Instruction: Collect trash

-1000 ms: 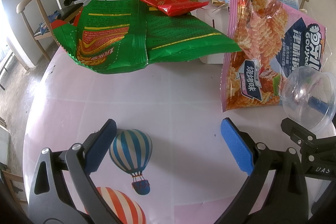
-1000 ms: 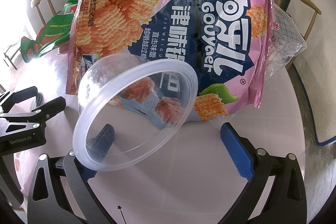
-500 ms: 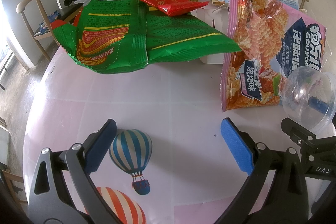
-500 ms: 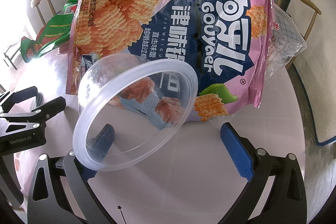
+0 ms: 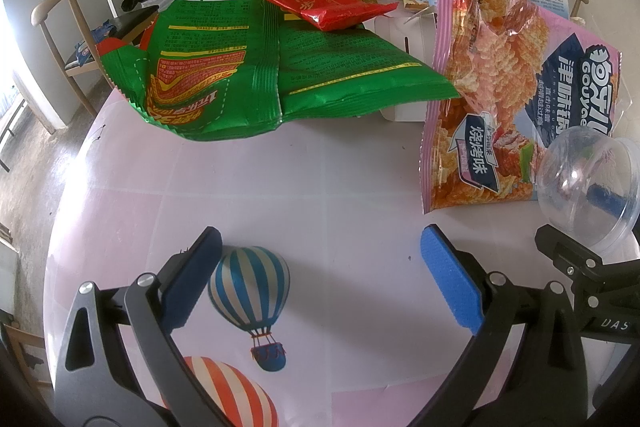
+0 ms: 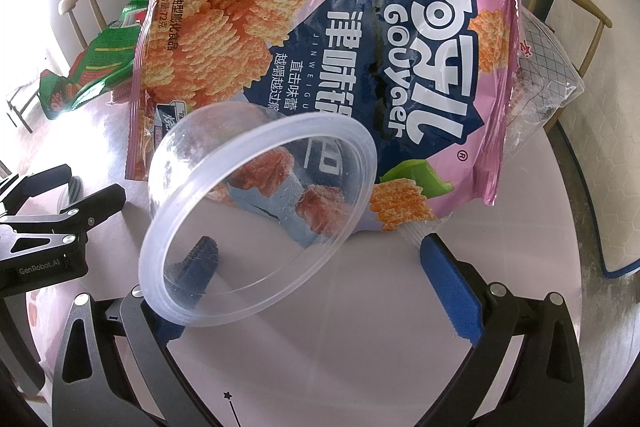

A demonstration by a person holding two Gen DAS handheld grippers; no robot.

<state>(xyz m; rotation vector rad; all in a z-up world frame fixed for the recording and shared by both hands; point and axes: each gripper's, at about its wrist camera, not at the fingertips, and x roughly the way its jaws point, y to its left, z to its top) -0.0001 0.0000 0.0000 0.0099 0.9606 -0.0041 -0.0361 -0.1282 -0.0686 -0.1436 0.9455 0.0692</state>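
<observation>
A clear plastic cup [image 6: 256,223] lies tilted across my right gripper's [image 6: 320,247] left finger, whose blue pad shows through its wall. That gripper's jaws stand wide apart. The cup [image 5: 588,187] also shows at the right edge of the left wrist view. Just behind it leans a pink chip bag [image 6: 320,67] [image 5: 500,87]. My left gripper [image 5: 320,237] is open over the balloon-print table [image 5: 280,167] with nothing between its fingers. Further back, a large green snack bag [image 5: 260,67] rests partly on a white box [image 5: 404,27], with a red packet [image 5: 320,3] on top.
A crumpled clear plastic bag [image 6: 548,75] lies behind the pink bag on the right. Wooden chairs stand at the far left [image 5: 52,19] and far right [image 6: 572,7]. The round table's edge curves along the left. More clutter sits behind the white box.
</observation>
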